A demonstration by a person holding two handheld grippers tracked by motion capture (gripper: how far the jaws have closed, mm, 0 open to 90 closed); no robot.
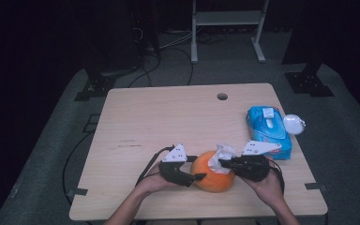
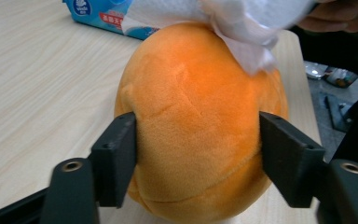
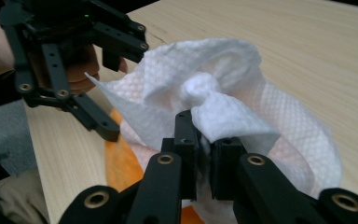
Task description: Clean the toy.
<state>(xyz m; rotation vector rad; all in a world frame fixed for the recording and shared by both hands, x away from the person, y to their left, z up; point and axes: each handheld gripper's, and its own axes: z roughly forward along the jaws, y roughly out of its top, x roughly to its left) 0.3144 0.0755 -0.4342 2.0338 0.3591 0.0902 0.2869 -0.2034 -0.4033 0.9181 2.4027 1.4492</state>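
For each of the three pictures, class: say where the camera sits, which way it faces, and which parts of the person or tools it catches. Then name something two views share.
High view: above the person's side, facing forward and down on the table; forearms and both tools.
Left gripper view: on the left tool, looking along its jaws, which clasp the orange plush fruit.
Right gripper view: on the right tool, jaws shut on the white tissue; the left tool beyond.
Shared: tissue, fruit.

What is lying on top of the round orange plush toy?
A crumpled white paper tissue lies on the upper side of the round orange plush toy, pinched by the right gripper. The plush surface under the tissue is covered, so it cannot be seen.
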